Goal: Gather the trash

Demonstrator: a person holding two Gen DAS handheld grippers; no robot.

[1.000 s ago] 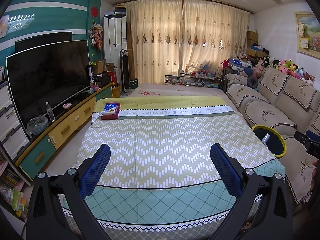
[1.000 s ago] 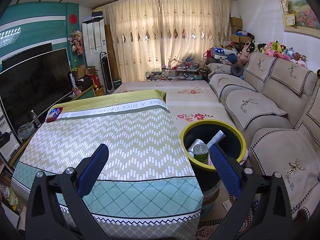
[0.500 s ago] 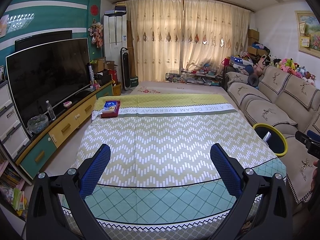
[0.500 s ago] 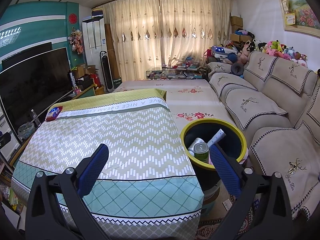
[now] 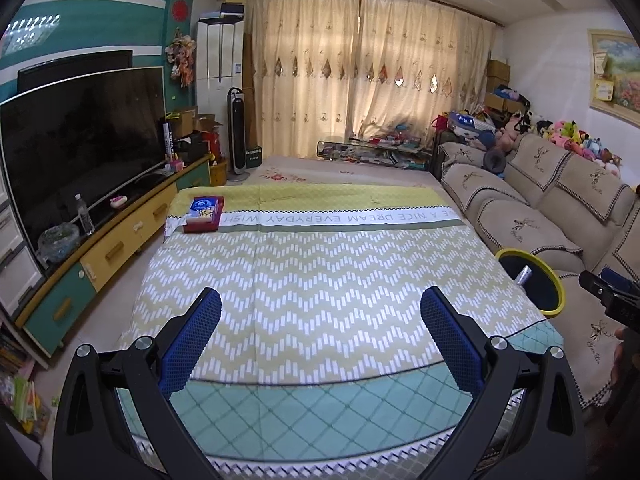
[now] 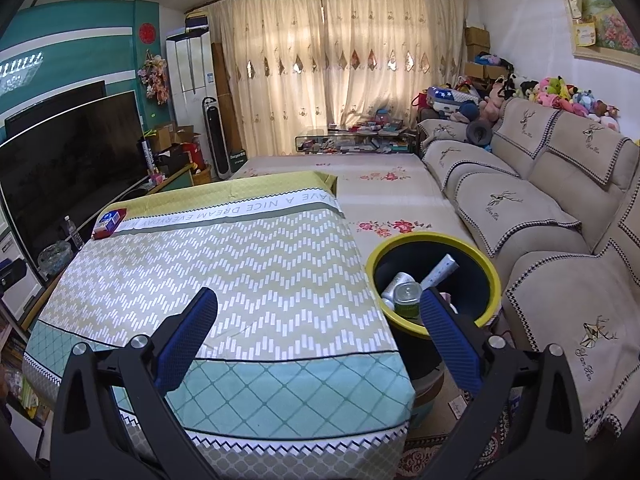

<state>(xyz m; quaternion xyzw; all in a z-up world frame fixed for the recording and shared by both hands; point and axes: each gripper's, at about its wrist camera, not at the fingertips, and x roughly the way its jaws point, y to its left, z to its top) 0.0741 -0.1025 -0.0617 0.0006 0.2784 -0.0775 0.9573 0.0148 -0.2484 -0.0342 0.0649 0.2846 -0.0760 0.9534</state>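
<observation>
The left gripper (image 5: 320,322) is held level and points forward, its two blue-padded fingers (image 5: 192,340) spread wide with nothing between them. The right gripper (image 6: 318,322) has the same pose, its blue pads (image 6: 448,336) far apart and empty. In the left wrist view the right gripper's dark front end juts in at the right edge, with part of the person's hand (image 5: 626,354) just below it.
</observation>
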